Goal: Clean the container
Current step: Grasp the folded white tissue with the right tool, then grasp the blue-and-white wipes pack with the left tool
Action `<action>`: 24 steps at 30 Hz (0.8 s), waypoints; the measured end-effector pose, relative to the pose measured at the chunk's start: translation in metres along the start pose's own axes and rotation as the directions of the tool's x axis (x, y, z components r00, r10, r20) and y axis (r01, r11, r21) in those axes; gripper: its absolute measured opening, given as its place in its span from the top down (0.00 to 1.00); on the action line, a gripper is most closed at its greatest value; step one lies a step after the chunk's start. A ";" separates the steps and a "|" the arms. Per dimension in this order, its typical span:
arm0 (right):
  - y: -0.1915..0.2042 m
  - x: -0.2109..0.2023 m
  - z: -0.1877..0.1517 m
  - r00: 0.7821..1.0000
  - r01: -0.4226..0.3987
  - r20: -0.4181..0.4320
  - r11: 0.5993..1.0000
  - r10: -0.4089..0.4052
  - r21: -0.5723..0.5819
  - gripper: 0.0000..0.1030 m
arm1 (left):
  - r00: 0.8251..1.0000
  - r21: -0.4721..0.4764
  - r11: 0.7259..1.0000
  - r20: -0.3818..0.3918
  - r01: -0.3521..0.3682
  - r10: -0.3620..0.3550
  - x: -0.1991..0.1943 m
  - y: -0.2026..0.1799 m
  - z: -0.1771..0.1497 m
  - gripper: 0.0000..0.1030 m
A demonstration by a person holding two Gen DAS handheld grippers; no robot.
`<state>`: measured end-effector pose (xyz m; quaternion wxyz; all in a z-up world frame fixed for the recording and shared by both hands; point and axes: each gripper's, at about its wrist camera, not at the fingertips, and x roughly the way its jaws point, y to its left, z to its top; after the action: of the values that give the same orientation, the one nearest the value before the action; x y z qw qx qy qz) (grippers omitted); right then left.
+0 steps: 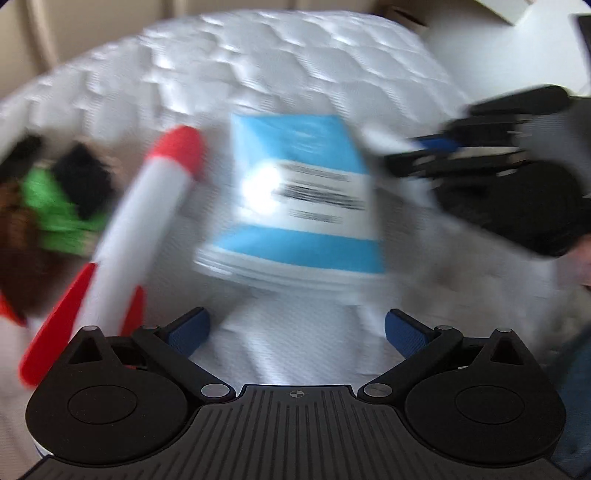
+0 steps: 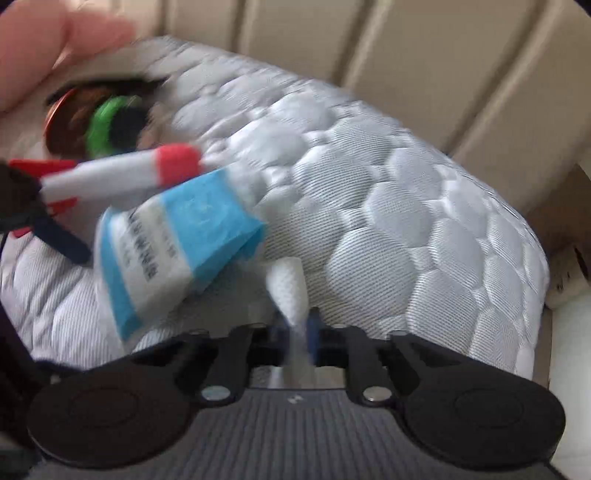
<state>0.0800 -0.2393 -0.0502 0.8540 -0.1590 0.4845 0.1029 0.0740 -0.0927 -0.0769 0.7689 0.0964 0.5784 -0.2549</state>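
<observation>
A blue and white wipes pack [image 1: 299, 199] lies on the quilted white mattress [image 1: 258, 74], just ahead of my left gripper [image 1: 297, 328], whose blue-padded jaws stand wide open and empty. My right gripper [image 2: 299, 325] is shut on a white wipe [image 2: 290, 288], which sticks up from between its pads beside the pack [image 2: 173, 240]. In the left wrist view the right gripper [image 1: 417, 151] reaches in from the right with the wipe [image 1: 380, 138] at its tip. A brown container with a red rim [image 2: 62, 125] sits at the far left, holding green [image 2: 99, 125] and black bits. All is blurred.
A red and white toy rocket [image 1: 147, 221] lies between the container and the pack. A pink soft shape [image 2: 55, 29] fills the top left of the right wrist view. Beige panelled wall [image 2: 369, 48] stands behind the mattress, and the mattress edge drops off at the right.
</observation>
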 end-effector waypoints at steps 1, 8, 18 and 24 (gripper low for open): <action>-0.008 -0.006 -0.001 1.000 -0.011 0.014 0.998 0.010 0.056 0.90 | 0.999 -0.021 0.999 0.003 -0.038 0.038 -0.002 0.006 0.000 0.00; -0.020 -0.039 0.020 0.884 -0.467 0.177 0.816 0.432 0.342 0.91 | 0.996 -0.230 0.969 -0.022 -0.090 0.087 -0.007 0.048 -0.004 0.00; -0.010 -0.006 0.025 0.971 -0.233 0.104 0.942 0.213 0.243 0.91 | 0.995 -0.151 0.983 0.001 -0.102 0.103 0.000 0.027 -0.010 0.00; -0.043 0.022 0.009 0.990 -0.131 -0.007 0.928 0.142 0.350 0.91 | 0.981 -0.335 0.924 0.123 0.186 -0.153 -0.015 0.050 -0.022 0.00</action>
<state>0.1129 -0.2755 -0.0570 0.8516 0.0270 0.5185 0.0720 0.0778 -0.0364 -0.0772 0.7754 -0.1021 0.5832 -0.2196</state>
